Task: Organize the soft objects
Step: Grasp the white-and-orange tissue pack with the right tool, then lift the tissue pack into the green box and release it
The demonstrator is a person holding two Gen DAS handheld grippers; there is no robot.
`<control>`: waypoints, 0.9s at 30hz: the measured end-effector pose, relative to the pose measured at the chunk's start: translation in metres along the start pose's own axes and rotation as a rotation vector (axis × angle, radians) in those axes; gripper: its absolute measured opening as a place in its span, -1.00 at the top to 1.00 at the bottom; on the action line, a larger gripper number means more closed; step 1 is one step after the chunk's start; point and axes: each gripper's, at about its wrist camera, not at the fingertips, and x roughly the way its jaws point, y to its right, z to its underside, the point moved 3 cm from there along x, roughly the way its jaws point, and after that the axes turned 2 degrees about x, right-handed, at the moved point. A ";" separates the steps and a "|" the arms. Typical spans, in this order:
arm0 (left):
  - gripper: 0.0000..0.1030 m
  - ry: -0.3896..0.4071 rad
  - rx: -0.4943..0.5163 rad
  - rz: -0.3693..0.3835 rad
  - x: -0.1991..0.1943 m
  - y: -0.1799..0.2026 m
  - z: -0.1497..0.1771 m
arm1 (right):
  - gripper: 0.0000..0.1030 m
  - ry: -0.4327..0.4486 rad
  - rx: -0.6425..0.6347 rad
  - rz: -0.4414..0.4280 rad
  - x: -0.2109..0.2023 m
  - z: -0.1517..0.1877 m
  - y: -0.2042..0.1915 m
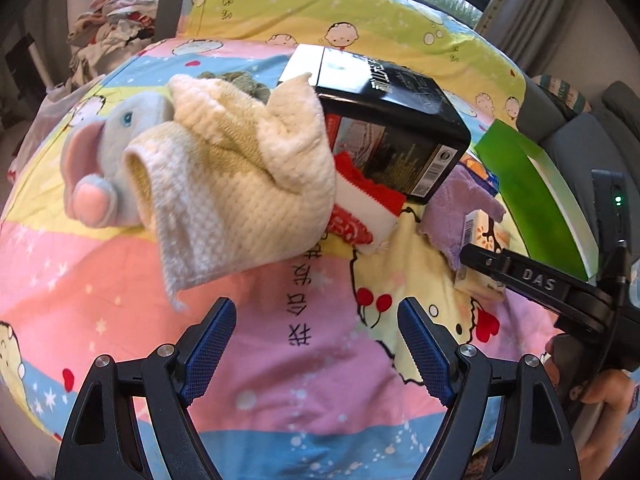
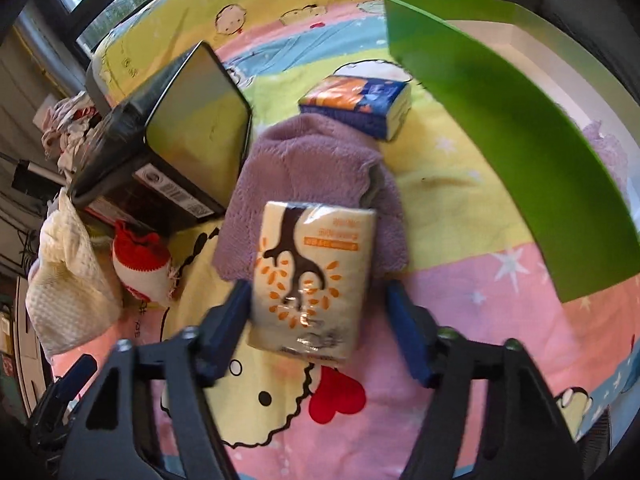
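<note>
Behind the cream towel (image 1: pixel 236 176), a grey plush elephant (image 1: pixel 100 160) and a green cloth (image 1: pixel 244 80) are mostly hidden; the black box (image 1: pixel 392 120) covers part of a red-and-white sock (image 1: pixel 368 208). The left hand-held gripper (image 1: pixel 316 344) gapes wide over bare bedsheet (image 1: pixel 304 392) just in front of the towel, holding nothing. The right hand-held gripper (image 2: pixel 318 320) stands half-open around a tissue pack (image 2: pixel 312 280) lying on a purple cloth (image 2: pixel 312 160) beside the box; whether its blurred pads touch the pack I cannot tell.
</note>
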 end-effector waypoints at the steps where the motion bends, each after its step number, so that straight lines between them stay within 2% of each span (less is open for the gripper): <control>1: -0.62 0.003 -0.004 0.002 -0.002 -0.002 0.001 | -0.02 -0.002 -0.005 0.004 0.000 0.000 0.000; 4: -0.62 0.015 -0.015 0.004 -0.007 -0.004 0.000 | 0.02 0.005 -0.054 0.011 -0.006 0.004 -0.007; 10: -0.62 0.025 -0.068 0.024 -0.013 -0.019 -0.002 | 0.01 -0.072 -0.168 -0.151 -0.024 0.029 -0.029; 14: -0.62 0.022 -0.082 0.037 -0.014 -0.019 -0.001 | -0.10 -0.130 -0.199 -0.165 -0.018 0.044 -0.034; 17: -0.62 0.015 -0.086 0.059 -0.015 -0.017 0.001 | -0.37 -0.135 -0.152 -0.149 -0.013 0.046 -0.023; 23: -0.62 -0.005 -0.077 0.153 -0.015 0.005 0.002 | -0.40 -0.059 -0.055 -0.185 -0.038 0.040 0.009; 25: -0.62 -0.017 -0.053 0.179 -0.012 0.018 0.005 | -0.30 -0.050 -0.025 -0.225 -0.042 0.035 0.016; 27: -0.60 -0.038 -0.033 0.203 -0.008 0.032 0.009 | 0.04 -0.064 -0.010 -0.277 -0.043 0.034 0.018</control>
